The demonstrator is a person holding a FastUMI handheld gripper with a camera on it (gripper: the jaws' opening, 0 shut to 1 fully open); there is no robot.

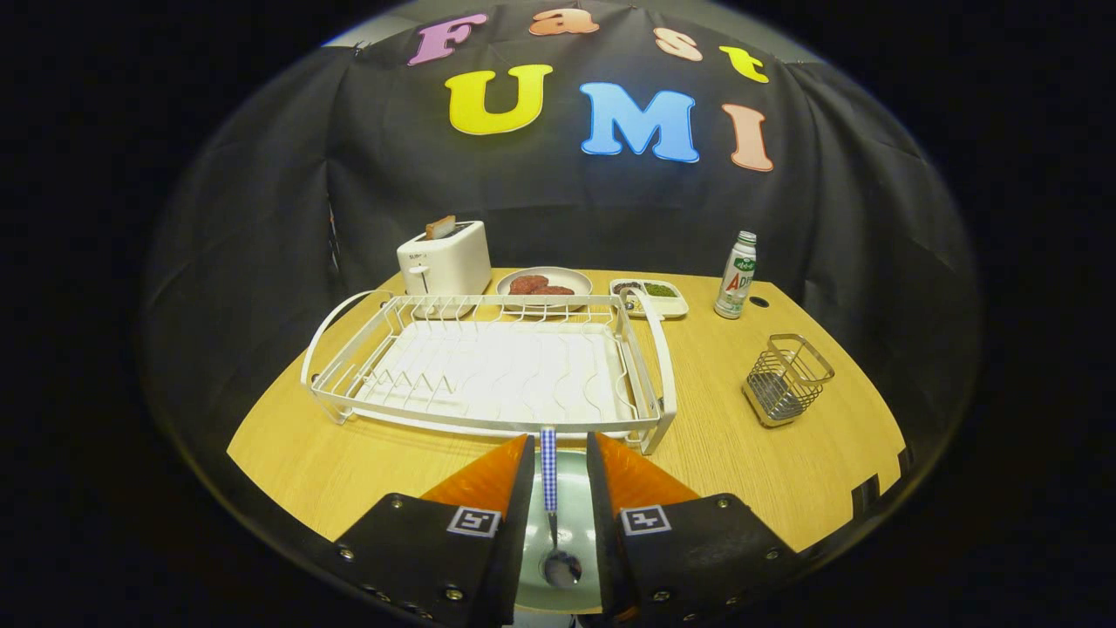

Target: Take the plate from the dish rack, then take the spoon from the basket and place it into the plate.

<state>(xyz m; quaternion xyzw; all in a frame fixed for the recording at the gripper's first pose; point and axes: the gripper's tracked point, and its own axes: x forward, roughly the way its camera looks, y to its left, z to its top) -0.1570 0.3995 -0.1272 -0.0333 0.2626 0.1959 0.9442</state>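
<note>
A spoon with a blue-and-white checked handle lies between my fingers, its metal bowl toward me and its handle tip pointing at the rack. It rests in a pale green plate that sits on the wooden table under the fingers. My gripper is open: there is a gap on each side of the thin handle, wider on the right. The white wire dish rack stands just ahead of the fingertips with nothing in it. The wire basket stands to the right of the rack and looks empty.
Behind the rack are a white toaster with a slice in it, a plate of meat patties, a small tray of greens and a bottle. The table ends close on both sides.
</note>
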